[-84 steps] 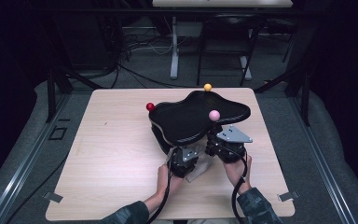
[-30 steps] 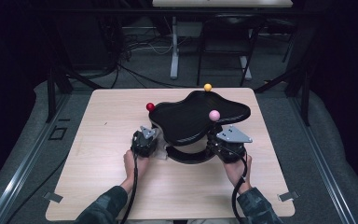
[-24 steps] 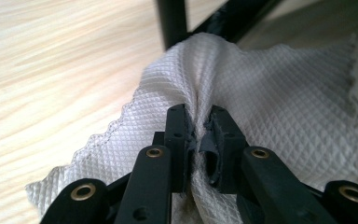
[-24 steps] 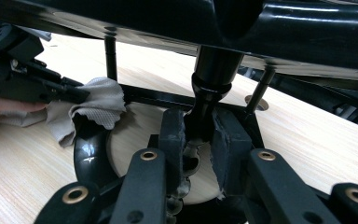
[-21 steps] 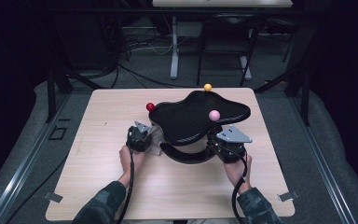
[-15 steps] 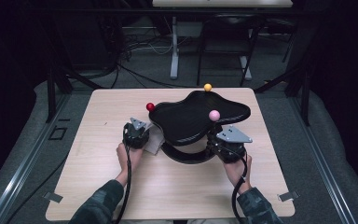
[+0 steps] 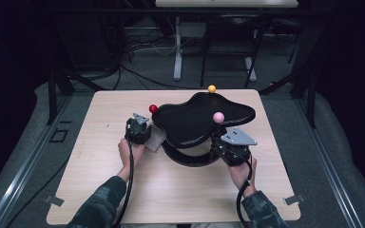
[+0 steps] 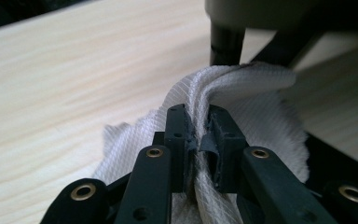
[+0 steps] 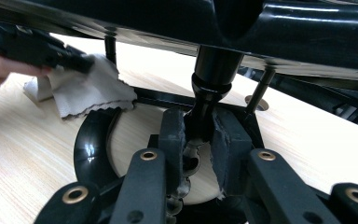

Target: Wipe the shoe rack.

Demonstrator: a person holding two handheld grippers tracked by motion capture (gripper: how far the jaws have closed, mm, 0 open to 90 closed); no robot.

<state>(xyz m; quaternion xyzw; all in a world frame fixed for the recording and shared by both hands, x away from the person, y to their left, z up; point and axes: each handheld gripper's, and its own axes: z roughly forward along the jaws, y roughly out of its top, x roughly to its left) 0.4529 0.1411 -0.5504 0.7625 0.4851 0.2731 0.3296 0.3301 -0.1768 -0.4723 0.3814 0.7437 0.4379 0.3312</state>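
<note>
A glossy black stand has a wavy top plate (image 7: 195, 121) with a red ball (image 7: 153, 109), a yellow ball (image 7: 212, 89) and a pink ball (image 7: 218, 117) at its edges. Beneath it curves a base ring (image 7: 190, 160). At the stand's left edge, my left gripper (image 7: 148, 137) is shut on a white cloth (image 7: 156, 141). In the left gripper view the cloth (image 8: 261, 105) is bunched between the closed jaws of the left gripper (image 8: 199, 128). My right gripper (image 9: 198, 133) is shut on a black post (image 9: 213, 74) under the top plate, near the stand's right front (image 7: 220, 142).
The stand sits on a light wooden table (image 7: 100, 109) with bare wood to the left and front. The right gripper view takes in the cloth (image 9: 91, 88), the base ring (image 9: 89, 144) and thin support rods (image 9: 261, 95) under the plate. Dark floor and cables lie beyond.
My left gripper has carried the cloth from the stand's front round to its left edge, moving left and away from me. The right gripper has stayed on the post.
</note>
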